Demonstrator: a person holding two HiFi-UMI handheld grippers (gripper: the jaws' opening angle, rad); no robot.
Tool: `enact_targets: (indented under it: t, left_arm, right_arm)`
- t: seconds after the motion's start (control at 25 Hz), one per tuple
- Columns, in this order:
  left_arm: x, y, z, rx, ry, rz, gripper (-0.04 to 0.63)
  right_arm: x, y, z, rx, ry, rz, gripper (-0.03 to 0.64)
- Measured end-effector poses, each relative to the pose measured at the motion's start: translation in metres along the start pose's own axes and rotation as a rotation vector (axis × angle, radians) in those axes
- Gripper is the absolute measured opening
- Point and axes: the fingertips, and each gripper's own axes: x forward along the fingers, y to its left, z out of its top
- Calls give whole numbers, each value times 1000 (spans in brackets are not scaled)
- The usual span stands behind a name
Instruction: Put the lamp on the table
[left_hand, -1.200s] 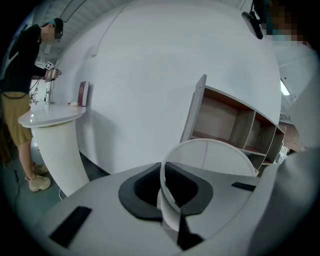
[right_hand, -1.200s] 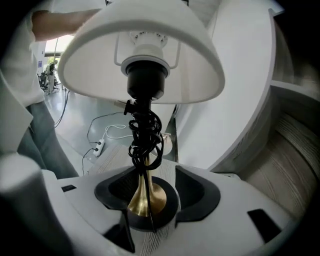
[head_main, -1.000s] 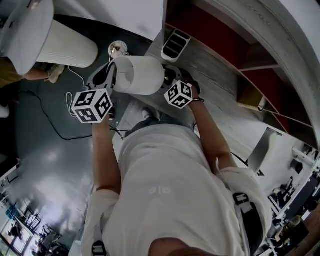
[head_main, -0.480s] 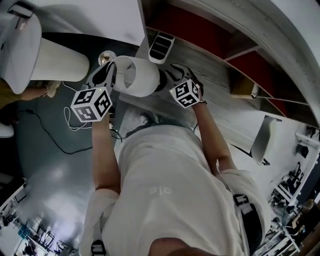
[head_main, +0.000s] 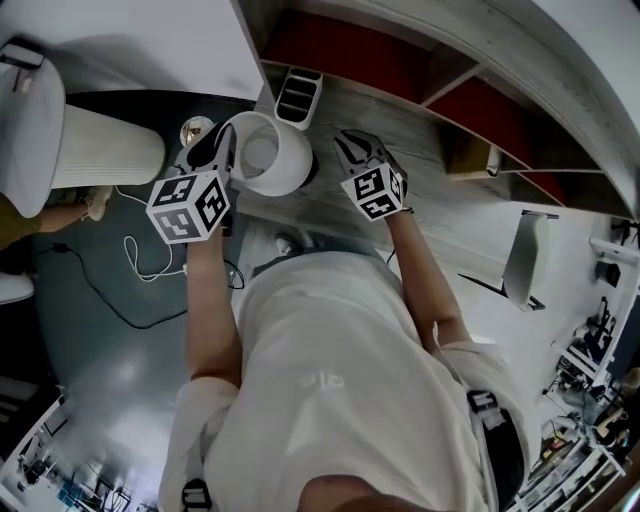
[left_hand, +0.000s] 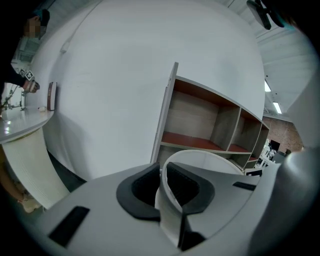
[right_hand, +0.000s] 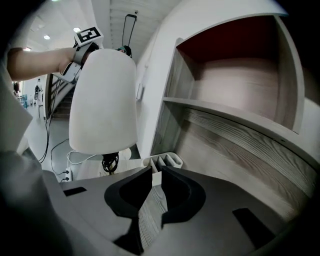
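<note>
The white lamp shade (head_main: 268, 152) hangs tilted over the near edge of the grey wooden table (head_main: 450, 200). My left gripper (head_main: 215, 150) is shut on the shade's rim. In the left gripper view the thin shade wall (left_hand: 210, 159) runs between the pads of this gripper (left_hand: 164, 192), whose jaws have just been opening slightly. My right gripper (head_main: 352, 142) hovers to the right of the shade, apart from it. Its jaws have just been closing, and only a narrow gap with nothing in it is left in the right gripper view (right_hand: 156, 192). That view shows the lamp (right_hand: 102, 100) with a coiled cord (right_hand: 109, 161) under it.
A white slotted rack (head_main: 298, 95) lies on the table just beyond the lamp. Shelves with red backs (head_main: 340, 50) rise behind the table. A white ribbed column (head_main: 100, 150) stands at the left, and a cable (head_main: 130, 262) trails over the dark floor.
The right gripper has come off the shade and moved right, its jaws narrowing. The left gripper has carried the lamp further over the table.
</note>
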Motion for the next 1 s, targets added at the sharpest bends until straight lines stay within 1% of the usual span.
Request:
enact_targets:
  t: [0.2, 0.4, 0.68, 0.84, 1.0]
  left_arm:
    - [3, -8, 7, -3, -3, -6, 60]
    - [12, -18, 9, 30, 20, -5, 63]
    - [24, -29, 12, 51, 43, -23, 67]
    - [30, -36, 7, 72, 62, -33, 69]
    - [33, -40, 7, 72, 62, -46, 72]
  right_arm:
    - [-14, -3, 4, 20, -14, -29, 72]
    - [-24, -9, 9, 40, -27, -59, 66]
    - [-32, -16, 11, 47, -31, -90, 60]
    - [-36, -20, 14, 64, -41, -107, 57]
    - [-37, -23, 19, 101, -73, -113, 54]
